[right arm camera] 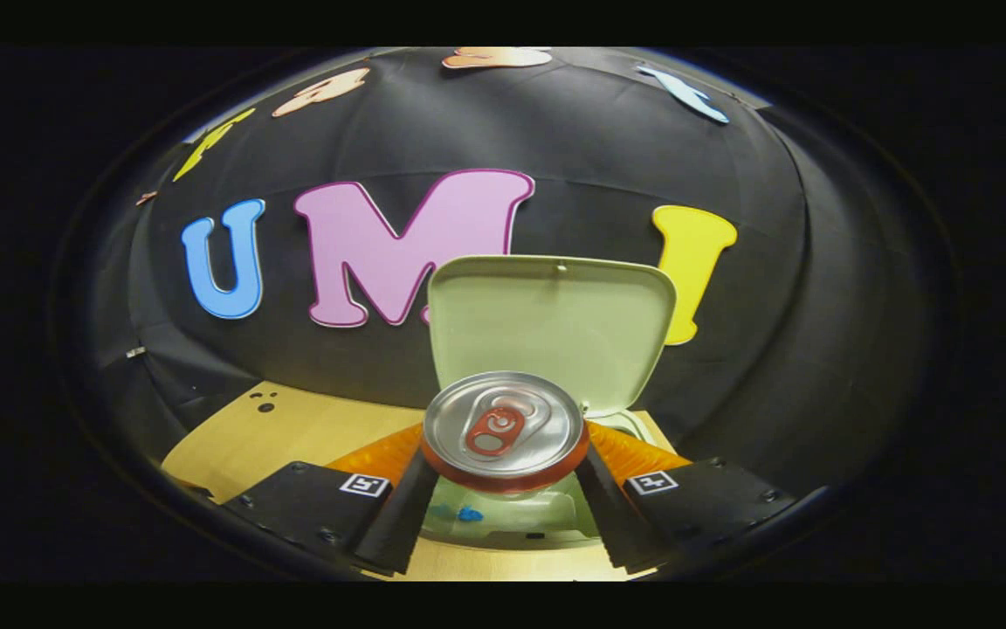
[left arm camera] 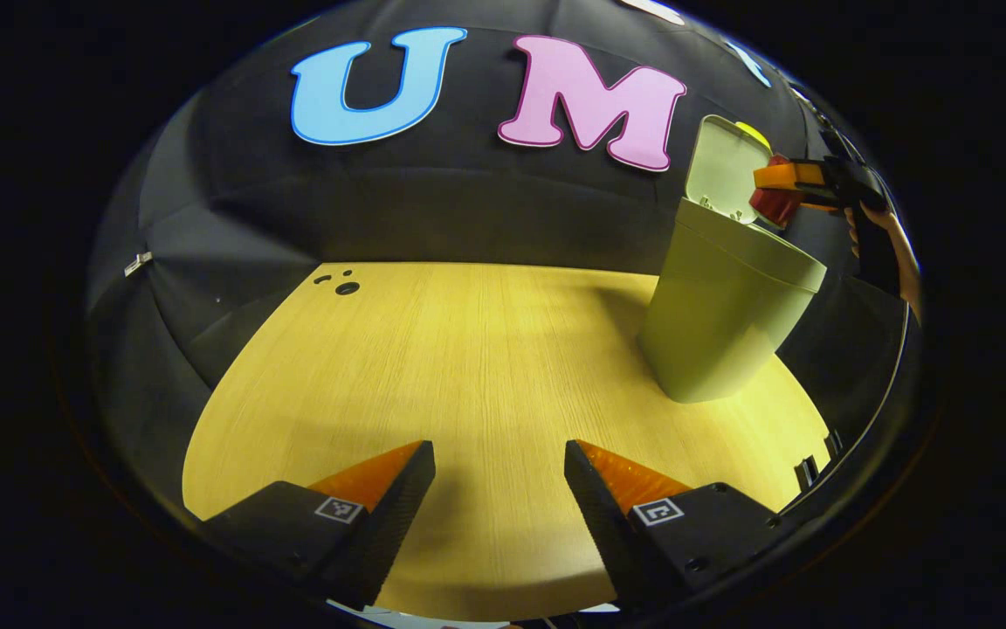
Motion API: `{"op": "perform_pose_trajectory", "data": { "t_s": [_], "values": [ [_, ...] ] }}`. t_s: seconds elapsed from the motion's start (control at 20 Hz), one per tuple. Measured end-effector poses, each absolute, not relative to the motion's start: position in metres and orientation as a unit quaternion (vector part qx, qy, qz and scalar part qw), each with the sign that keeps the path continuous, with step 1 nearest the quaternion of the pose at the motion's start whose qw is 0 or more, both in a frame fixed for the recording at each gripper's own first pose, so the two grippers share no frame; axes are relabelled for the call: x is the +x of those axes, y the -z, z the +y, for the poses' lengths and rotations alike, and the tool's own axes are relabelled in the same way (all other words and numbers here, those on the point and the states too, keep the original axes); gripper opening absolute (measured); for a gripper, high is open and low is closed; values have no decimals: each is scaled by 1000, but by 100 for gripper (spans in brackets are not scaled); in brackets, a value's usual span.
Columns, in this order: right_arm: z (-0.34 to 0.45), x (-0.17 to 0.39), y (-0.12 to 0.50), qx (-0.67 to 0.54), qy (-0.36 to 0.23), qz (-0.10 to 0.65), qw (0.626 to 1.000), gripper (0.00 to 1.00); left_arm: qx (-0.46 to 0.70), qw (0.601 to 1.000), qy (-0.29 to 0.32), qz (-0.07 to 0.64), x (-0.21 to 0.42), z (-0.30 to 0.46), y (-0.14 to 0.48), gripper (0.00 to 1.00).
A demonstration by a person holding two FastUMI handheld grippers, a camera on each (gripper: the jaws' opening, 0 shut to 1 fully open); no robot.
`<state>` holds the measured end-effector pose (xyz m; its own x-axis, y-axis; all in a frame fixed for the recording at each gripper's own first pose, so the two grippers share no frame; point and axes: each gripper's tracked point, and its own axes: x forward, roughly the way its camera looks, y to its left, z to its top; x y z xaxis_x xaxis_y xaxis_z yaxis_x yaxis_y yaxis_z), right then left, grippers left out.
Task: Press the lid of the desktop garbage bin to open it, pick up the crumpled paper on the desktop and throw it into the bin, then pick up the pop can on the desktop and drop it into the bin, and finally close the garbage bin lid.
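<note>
Holding the can (right arm camera: 503, 430) clamped between both fingers, the right hand-held gripper (right arm camera: 503, 489) hangs above the open bin (left arm camera: 721, 314), lid (right arm camera: 551, 328) upright behind. Centre it over the mouth before releasing. Left hand-held gripper (left arm camera: 499, 489) waits wide over the tabletop (left arm camera: 468, 349).

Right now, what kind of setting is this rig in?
Likely a staged recording booth, not a home: black cloth wall behind a light wood-grain tabletop, bare but for a pale green plastic bin, lid up, red pop can held above it.
</note>
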<state>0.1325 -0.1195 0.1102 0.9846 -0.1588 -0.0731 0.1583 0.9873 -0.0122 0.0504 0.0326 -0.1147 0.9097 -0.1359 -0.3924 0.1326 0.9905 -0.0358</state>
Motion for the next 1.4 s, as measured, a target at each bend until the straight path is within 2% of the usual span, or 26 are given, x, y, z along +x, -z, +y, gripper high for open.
{"op": "perform_pose_trajectory", "data": {
  "t_s": [0.4, 0.45, 0.5, 0.55, 0.65, 1.4],
  "values": [
    [-123, 139, -96, -15, 83, 54, 995, 85, -28, 974, 55, 218, 42, 33, 127, 96],
    [-122, 140, -95, -15, 82, 54, 995, 88, -28, 974, 53, 217, 42, 34, 127, 91],
    [-119, 140, -96, -15, 80, 53, 995, 91, -29, 975, 51, 217, 41, 35, 126, 95],
    [-118, 140, -99, -13, 80, 50, 995, 100, -31, 975, 49, 216, 39, 36, 126, 95],
    [-114, 142, -108, -14, 75, 39, 996, 100, -35, 975, 43, 217, 35, 40, 128, 96],
    [-144, 150, -255, 2, 91, -76, 993, 97, -68, 973, -5, 220, 8, 60, 139, 95]
  ]
}}
